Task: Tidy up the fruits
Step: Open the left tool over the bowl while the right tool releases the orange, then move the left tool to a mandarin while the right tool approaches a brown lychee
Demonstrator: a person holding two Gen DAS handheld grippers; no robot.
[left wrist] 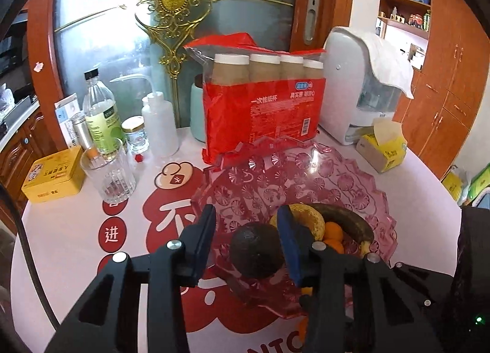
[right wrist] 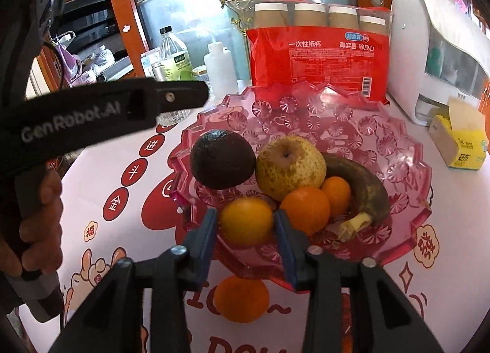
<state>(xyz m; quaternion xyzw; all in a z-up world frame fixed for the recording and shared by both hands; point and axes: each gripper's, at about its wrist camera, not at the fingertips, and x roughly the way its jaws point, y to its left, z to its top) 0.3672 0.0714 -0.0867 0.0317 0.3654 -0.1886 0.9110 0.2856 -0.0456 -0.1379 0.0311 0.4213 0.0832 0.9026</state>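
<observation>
Gripping nothing, the left tongs [left wrist: 246, 236] stand wide apart over the near-left rim of the scalloped pink translucent plastic fruit bowl [left wrist: 352, 181], with the dark bumpy-skinned avocado [left wrist: 255, 250] between the fingers; a clear gap shows on the avocado's left, and whether the blue-padded right finger touches it I cannot tell. In the right wrist view the avocado [right wrist: 223, 159] rests on the bowl's left rim [right wrist: 407, 144], touching the speckled yellow round pear [right wrist: 291, 166].

The right tongs [right wrist: 246, 227] are spread about the width of the yellow-orange mandarin [right wrist: 246, 220] sitting between their fingers just inside the bowl's near edge; contact is unclear. Beneath them, one orange mandarin [right wrist: 240, 297] lies on the white counter with red printed cover [right wrist: 422, 285], just outside the bowl's near rim.

Right of the pear lie two orange mandarins [right wrist: 306, 210] and the browned banana [right wrist: 364, 187], all touching.

The bowl's far half is bare. Beyond its far rim, close against it, stands the red plastic pack of paper cups [right wrist: 318, 55]; a ribbed clear glass tumbler [left wrist: 108, 173] and yellow tin box [left wrist: 53, 178] stand toward the counter's left edge, a yellow tissue box [right wrist: 459, 144] toward the right edge.
</observation>
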